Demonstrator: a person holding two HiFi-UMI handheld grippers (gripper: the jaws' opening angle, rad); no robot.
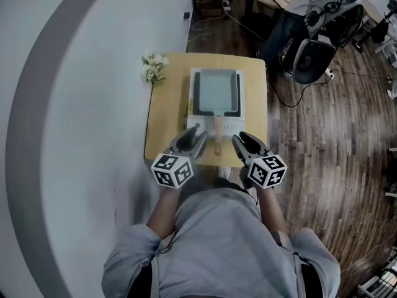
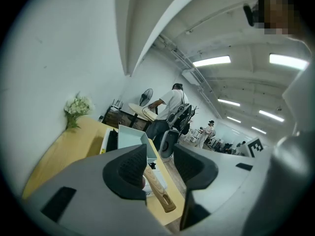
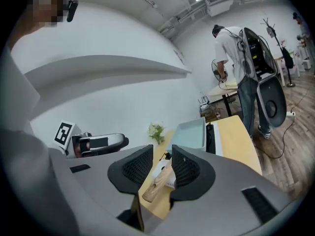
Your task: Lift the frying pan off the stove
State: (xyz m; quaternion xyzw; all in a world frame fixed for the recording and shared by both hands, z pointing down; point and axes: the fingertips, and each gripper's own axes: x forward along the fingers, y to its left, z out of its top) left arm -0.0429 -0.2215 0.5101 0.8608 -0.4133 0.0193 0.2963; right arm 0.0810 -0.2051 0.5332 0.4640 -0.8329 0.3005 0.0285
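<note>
Yellow wooden counter (image 1: 162, 113): stiff, likely front-heavy rectangular grey-blue frying pan (image 1: 215, 89); grip its wooden handle (image 1: 218, 129), flanked by open left claw (image 1: 195, 133) and right claw (image 1: 243, 138).

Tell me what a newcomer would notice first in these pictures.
A pale rectangular frying pan sits on a white stove on a wooden table, its wooden handle pointing at the person. The left gripper and right gripper flank that handle, jaws open. White flowers mark the table's far left corner.
</note>
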